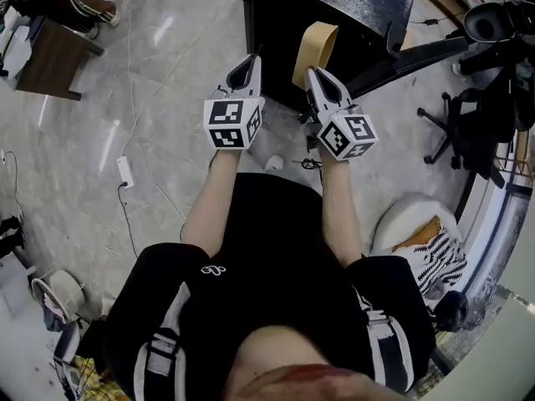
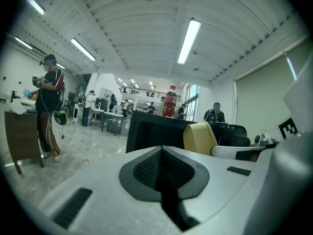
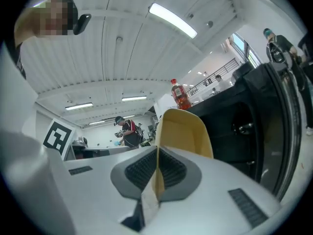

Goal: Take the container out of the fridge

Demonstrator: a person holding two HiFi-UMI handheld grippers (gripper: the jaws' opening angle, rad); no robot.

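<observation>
The container (image 1: 314, 50) is a pale yellow tub held in the air in front of the black fridge (image 1: 272, 36). My right gripper (image 1: 318, 77) is shut on its rim. In the right gripper view the yellow container (image 3: 188, 131) rises from between the closed jaws of the right gripper (image 3: 157, 153), beside the fridge's open black door (image 3: 281, 126). My left gripper (image 1: 248, 65) is level with the right one, a little to the left, shut and empty. In the left gripper view the left gripper (image 2: 162, 152) points at the fridge (image 2: 151, 133), and the container (image 2: 200, 136) shows to the right.
A red bottle (image 2: 169, 102) stands on top of the fridge. An office chair (image 1: 468, 132) is at the right, a wooden table (image 1: 50, 57) at the far left, a white power strip (image 1: 125, 171) and cables on the floor. A person (image 2: 49, 106) stands at the left.
</observation>
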